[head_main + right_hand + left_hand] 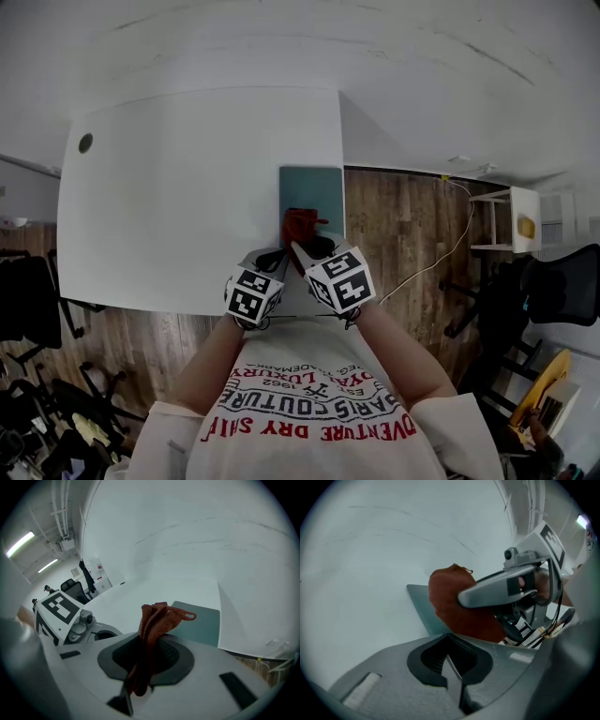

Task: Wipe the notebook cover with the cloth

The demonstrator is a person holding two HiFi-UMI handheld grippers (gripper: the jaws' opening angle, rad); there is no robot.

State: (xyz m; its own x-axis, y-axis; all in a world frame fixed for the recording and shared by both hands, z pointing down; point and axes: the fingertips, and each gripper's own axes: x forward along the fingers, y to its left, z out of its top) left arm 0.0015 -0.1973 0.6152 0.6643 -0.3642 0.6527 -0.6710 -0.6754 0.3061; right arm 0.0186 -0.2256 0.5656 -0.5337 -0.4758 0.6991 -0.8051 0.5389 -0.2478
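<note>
A teal notebook (pixel 312 192) lies flat at the right edge of the white table (pixel 178 187). My right gripper (pixel 302 246) is shut on a red cloth (pixel 152 630), which bunches up out of its jaws and hangs over the notebook's (pixel 199 623) near end. The cloth (pixel 301 225) shows red in the head view just beyond both grippers. My left gripper (pixel 272 258) is shut with nothing in it, close beside the right one. In the left gripper view the cloth (pixel 457 602) covers part of the notebook (pixel 423 605), with the right gripper's body in front of it.
The table has a round cable hole (pixel 85 142) at its far left. Wooden floor (pixel 403 225) lies to the right, with a cable (pixel 450 248), a white stool (pixel 511 220) and office chairs (pixel 553 291). Dark clutter (pixel 37 403) sits at the lower left.
</note>
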